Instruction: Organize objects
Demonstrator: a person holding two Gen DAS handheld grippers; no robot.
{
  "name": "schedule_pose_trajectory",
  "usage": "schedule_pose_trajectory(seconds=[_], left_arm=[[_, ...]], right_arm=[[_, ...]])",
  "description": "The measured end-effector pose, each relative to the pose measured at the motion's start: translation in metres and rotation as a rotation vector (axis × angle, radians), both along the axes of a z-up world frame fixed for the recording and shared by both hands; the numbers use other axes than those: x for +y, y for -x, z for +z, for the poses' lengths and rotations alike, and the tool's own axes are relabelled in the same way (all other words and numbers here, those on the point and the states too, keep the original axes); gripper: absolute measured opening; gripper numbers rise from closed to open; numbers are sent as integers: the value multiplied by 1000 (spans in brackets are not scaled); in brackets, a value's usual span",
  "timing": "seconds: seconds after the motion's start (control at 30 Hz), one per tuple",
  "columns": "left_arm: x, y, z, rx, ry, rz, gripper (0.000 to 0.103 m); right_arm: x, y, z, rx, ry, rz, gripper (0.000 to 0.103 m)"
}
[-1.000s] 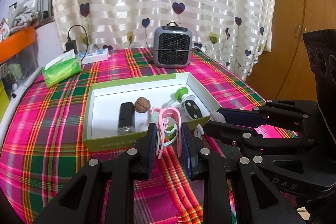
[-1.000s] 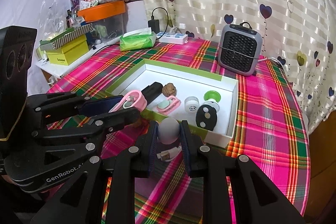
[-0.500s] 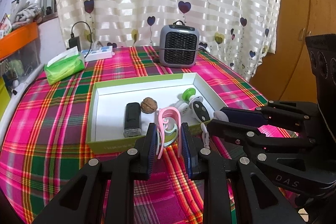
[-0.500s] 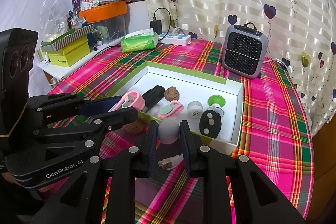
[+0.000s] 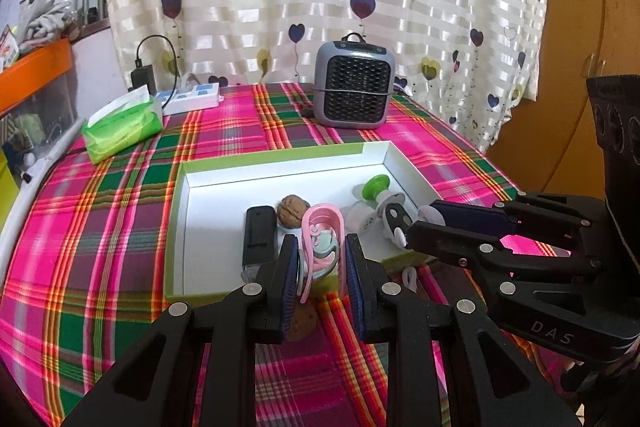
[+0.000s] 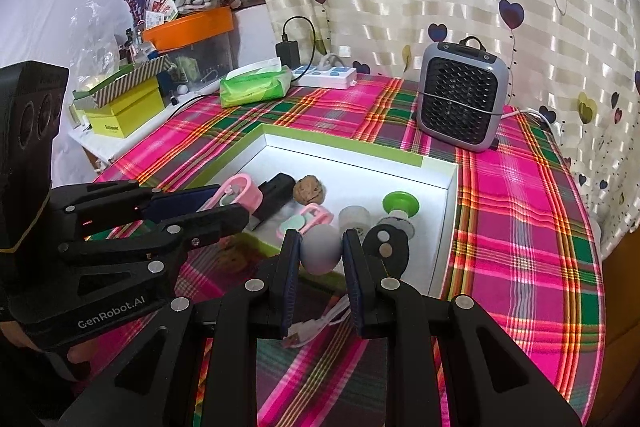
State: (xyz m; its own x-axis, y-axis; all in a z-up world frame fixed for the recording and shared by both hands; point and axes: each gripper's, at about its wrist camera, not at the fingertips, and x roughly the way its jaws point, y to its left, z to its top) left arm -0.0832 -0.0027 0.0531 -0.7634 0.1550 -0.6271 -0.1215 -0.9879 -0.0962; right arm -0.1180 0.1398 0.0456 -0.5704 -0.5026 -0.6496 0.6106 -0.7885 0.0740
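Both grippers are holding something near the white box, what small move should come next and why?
Probably carry both a little further forward over the box: the left gripper grips the pink clip and the right gripper the grey ball, both about at its near wall.

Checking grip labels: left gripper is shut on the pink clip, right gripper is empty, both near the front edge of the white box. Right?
Not quite. The right gripper isn't empty: the right wrist view shows its pads closed on a small grey ball. The rest stands: the left gripper is shut on the pink clip, and both are near the front edge of the white box.
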Motion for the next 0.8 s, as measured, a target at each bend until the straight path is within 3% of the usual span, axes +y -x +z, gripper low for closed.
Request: schedule_pose_trajectory(seconds=[0.8], left_arm=[[-5, 38, -22, -60, 5, 1, 21]], right_arm=[[-15, 40, -31, -88, -27, 15, 23]])
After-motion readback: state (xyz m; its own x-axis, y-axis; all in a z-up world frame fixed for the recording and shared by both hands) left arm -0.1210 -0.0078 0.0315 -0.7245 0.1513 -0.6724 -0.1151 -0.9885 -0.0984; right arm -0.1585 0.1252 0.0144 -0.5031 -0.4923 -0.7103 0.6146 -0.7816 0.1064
